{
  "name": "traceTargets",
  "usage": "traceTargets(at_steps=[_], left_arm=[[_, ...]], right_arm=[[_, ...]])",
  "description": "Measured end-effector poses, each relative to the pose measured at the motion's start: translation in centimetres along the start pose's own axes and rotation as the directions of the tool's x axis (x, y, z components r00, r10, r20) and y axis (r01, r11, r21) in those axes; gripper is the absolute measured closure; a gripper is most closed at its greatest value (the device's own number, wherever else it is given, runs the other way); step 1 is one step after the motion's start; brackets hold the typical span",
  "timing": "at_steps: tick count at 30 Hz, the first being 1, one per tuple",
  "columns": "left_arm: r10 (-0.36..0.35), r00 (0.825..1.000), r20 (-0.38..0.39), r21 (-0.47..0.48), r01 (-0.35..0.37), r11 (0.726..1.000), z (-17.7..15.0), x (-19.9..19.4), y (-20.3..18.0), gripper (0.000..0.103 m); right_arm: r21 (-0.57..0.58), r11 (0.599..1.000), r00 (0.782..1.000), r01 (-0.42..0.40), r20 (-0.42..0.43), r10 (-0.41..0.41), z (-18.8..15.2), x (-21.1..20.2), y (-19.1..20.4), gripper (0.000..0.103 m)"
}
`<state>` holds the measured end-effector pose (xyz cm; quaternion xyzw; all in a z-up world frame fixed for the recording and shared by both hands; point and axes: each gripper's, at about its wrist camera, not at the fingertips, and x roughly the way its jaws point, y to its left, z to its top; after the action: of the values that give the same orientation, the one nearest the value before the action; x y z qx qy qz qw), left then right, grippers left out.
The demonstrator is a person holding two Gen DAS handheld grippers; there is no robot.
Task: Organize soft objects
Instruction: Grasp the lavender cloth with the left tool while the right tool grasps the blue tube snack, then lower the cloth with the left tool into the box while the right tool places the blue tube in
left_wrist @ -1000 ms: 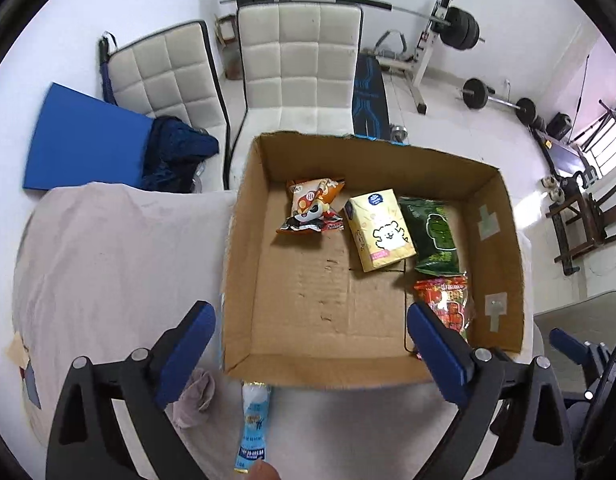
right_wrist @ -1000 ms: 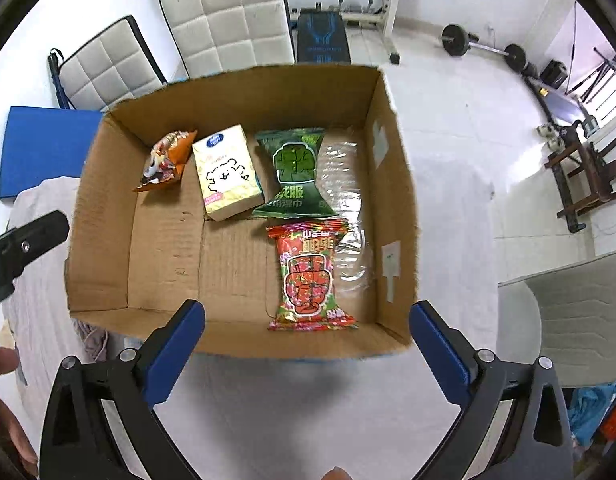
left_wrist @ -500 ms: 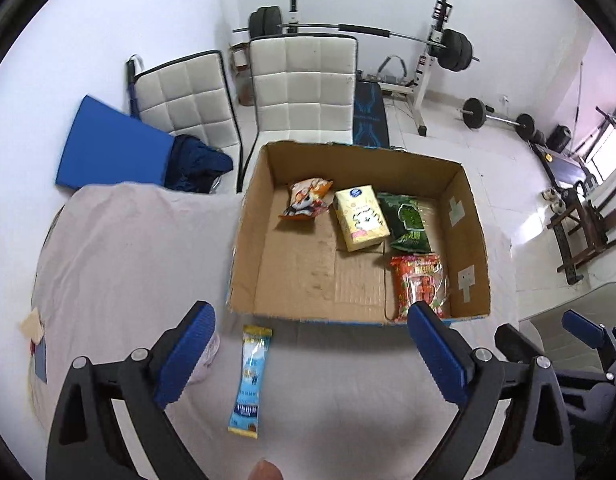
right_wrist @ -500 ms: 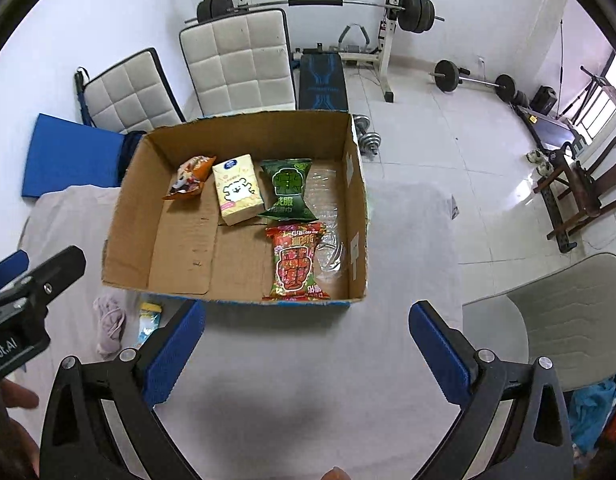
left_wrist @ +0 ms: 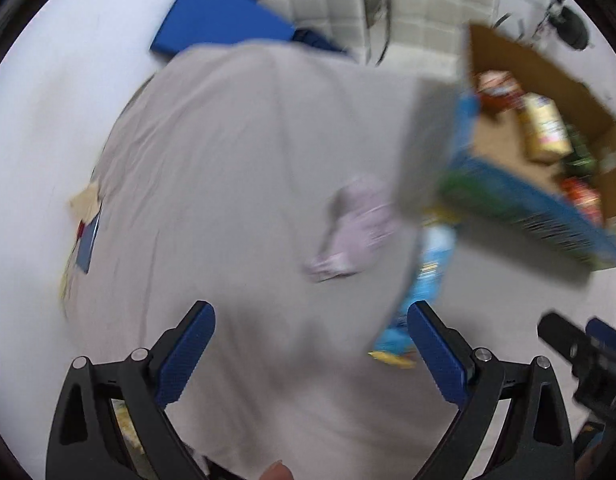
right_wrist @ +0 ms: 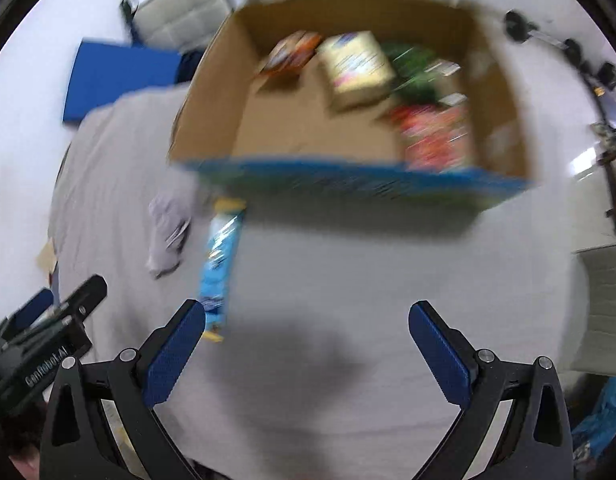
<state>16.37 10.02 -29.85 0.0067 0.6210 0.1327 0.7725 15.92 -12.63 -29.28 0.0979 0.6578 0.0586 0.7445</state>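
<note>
— What am I looking at, biggest first?

— I'm seeing the table (right_wrist: 347, 280) under a pale cloth filling most of both views. The box (right_wrist: 347, 184) is sitting on it at the far side, open on top, with snack packs and a yellow pack (right_wrist: 357, 66) lying inside; blur is smearing the details.

— And the loose things?

— The pink cloth (left_wrist: 357, 228) is lying crumpled on the table just near the box's left corner. The blue sachet (right_wrist: 220, 264) is lying beside it, to its right, with its far end reaching the box's near wall. I'm not able to tell whether the two are touching.

— Grippers?

— My left gripper (left_wrist: 309, 356) is hanging over the near table with its jaws spread wide and nothing between them; the sachet's near end is showing just past its right finger. My right gripper (right_wrist: 306, 354) is likewise gaping and empty, the sachet's near end beside its left finger.
</note>
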Motion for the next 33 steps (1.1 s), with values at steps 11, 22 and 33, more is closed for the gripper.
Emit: traceTargets(at_steps=[11, 22, 33], left_arm=[[0.018, 0.994, -0.104, 0.047, -0.013, 0.999, 2.4, 9.2, 4.1, 0.004], [-0.185, 0.967, -0.175, 0.136, 0.21, 0.968, 5.8, 12.0, -1.6, 0.004], [-0.192, 0.956, -0.221, 0.181, 0.234, 0.955, 5.1, 14.8, -5.4, 0.062]], right_arm=[[0.056, 0.998, 0.981, 0.019, -0.193, -0.008, 2.4, 15.5, 7.2, 0.033], [-0.034, 0.982, 0.961, 0.186, -0.203, -0.189, -1.1, 14.3, 4.7, 0.084], [0.065, 0.977, 0.958, 0.203, -0.218, -0.185, -4.9, 11.9, -1.4, 0.088]])
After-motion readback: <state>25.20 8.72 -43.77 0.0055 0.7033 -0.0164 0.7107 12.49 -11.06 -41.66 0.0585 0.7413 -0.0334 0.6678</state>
